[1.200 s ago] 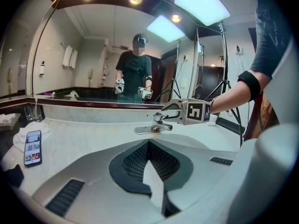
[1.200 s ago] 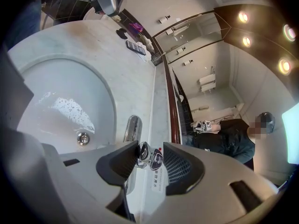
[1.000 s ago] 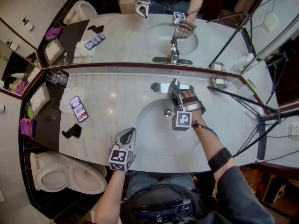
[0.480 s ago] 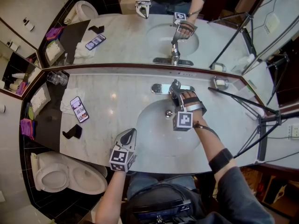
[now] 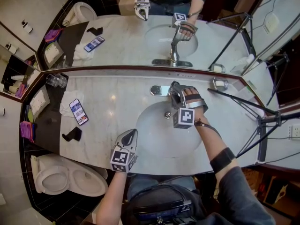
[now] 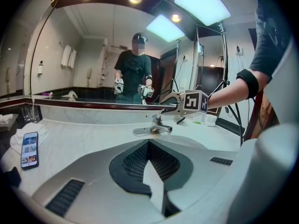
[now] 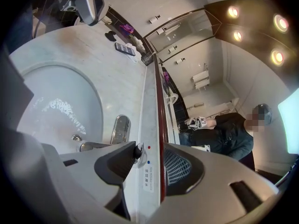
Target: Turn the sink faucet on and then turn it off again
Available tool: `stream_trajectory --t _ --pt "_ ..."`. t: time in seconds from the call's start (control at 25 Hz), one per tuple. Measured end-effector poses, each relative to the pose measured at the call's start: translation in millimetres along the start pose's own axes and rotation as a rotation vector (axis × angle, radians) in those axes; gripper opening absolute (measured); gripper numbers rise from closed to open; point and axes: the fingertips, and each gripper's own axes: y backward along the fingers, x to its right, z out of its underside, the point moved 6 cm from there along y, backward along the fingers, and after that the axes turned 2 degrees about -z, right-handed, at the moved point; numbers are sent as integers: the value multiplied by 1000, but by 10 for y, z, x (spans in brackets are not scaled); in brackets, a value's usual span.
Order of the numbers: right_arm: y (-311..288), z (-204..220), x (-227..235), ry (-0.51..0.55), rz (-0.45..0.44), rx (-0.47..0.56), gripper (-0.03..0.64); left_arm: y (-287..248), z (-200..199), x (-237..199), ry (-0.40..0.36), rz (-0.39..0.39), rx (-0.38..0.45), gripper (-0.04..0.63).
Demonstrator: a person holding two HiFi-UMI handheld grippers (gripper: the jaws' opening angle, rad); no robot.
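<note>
Marble vanity counter (image 5: 117, 102): noting right gripper (image 5: 175, 92) creeping toward mirror at faucet (image 5: 158, 90) behind basin (image 5: 150, 144), jaws spread astride lever tip (image 7: 137, 151), not pinching. Judging lever lift starting; flow unconfirmed. Finding left gripper (image 5: 129, 134) idling at basin front, jaws pressed together, empty. Logging smartphone (image 5: 78, 110), tumblers (image 5: 56, 80), tripod leg (image 5: 239, 100) aside, none obstructing.

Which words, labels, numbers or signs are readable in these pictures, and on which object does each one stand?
No text can be read with certainty.
On the backsplash, a small label: print too blurred to read.
Beside it, a red dot and a blue dot: signs only, no words.
On the phone screen: too small to read.
On the marker cubes: black-and-white patterns, no words.
</note>
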Motion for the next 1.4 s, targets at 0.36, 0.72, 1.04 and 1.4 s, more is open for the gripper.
stream_trajectory --t 0.36,0.72,1.04,1.4 --pt "-10 9 126 -63 2 1 212 32 -33 -19 -3 -12 9 -5" --pt "-23 47 78 -58 -25 -54 210 64 -110 22 -15 -3 20 -5" --pt "401 -27 -1 -104 -10 -38 178 89 -211 7 -39 20 31 -5" --pt "1278 239 -188 -362 52 -69 115 86 -402 62 -86 69 49 -5"
